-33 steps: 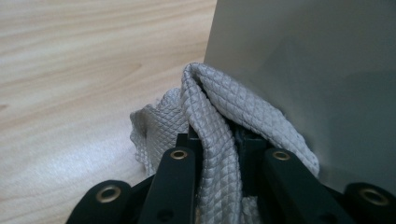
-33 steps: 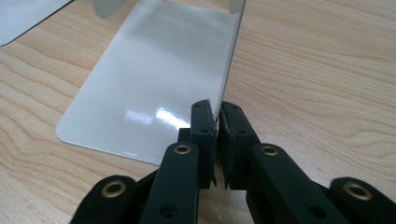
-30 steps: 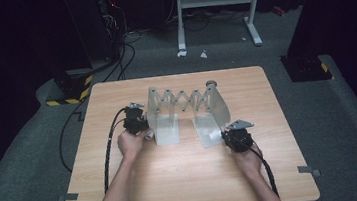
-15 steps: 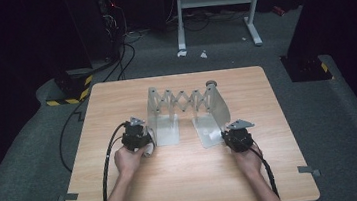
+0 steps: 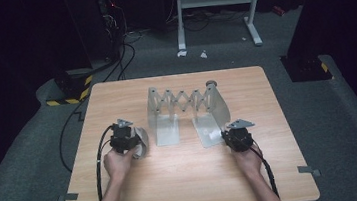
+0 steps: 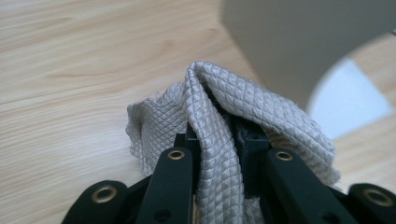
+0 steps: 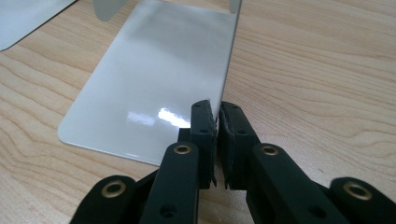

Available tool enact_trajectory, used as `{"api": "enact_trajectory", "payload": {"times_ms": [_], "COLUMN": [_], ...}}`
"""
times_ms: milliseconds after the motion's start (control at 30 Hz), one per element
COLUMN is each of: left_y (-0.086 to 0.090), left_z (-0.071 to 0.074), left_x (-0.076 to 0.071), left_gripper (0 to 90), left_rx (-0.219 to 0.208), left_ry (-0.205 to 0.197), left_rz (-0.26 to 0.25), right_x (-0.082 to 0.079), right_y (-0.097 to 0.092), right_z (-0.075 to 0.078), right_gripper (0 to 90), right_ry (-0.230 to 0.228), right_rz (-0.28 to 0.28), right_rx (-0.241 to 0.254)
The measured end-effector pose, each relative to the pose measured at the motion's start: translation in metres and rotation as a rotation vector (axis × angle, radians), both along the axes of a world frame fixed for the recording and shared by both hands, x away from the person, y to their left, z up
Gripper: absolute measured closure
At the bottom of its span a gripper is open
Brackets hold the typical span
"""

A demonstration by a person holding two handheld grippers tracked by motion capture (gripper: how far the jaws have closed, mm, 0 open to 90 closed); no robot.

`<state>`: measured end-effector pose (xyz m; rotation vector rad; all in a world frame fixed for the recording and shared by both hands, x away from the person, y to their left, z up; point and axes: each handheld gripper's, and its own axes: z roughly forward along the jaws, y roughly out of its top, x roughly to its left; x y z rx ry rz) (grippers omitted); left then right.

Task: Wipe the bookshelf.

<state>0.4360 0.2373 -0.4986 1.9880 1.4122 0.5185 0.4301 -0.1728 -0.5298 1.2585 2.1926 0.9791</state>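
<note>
Two tools work on the wooden bench (image 5: 184, 175). The left tool (image 6: 219, 140) holds a grey cloth (image 6: 205, 112) tightly between its jaws, left of the metal expanding rack (image 5: 186, 102). The right tool (image 7: 217, 126) is closed on the edge of the rack's base plate (image 7: 154, 84), which lies flat on the bench.

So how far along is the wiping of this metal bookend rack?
Done: the left gripper is shut on the grey cloth, and the right gripper pins the edge of the rack's base plate. In hand: the cloth sits beside the rack, off it. Left, probably: wiping the plates.
</note>
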Motion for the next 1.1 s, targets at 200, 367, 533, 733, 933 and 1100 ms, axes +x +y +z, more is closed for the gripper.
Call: {"api": "enact_trajectory", "payload": {"times_ms": [200,367,533,733,933,1100], "left_y": [0.014,0.015,0.02,0.022,0.02,0.018], "left_z": [-0.004,-0.002,0.005,0.012,0.022,0.027], "left_x": [0.004,0.0,-0.008,-0.021,-0.035,-0.041], "left_gripper": [70.7,52.1,41.3,38.0,36.9,36.8], "left_rx": [0.0,0.001,-0.024,-0.062,-0.081,-0.086], "left_ry": [0.008,0.007,0.001,-0.019,-0.058,-0.059], "left_rz": [0.063,0.088,0.084,0.074,0.062,0.044], "right_x": [0.0,0.0,0.0,0.0,0.0,-0.001], "right_y": [0.0,0.0,0.0,0.0,0.0,0.001], "right_z": [0.0,0.0,0.0,0.0,0.0,0.0], "right_gripper": [84.9,84.8,84.8,84.7,84.4,82.9], "right_ry": [0.001,0.001,-0.001,-0.001,-0.004,-0.011], "right_rz": [0.001,0.001,0.0,-0.001,0.0,0.001], "right_rx": [0.002,0.001,-0.001,-0.001,-0.006,-0.016]}}
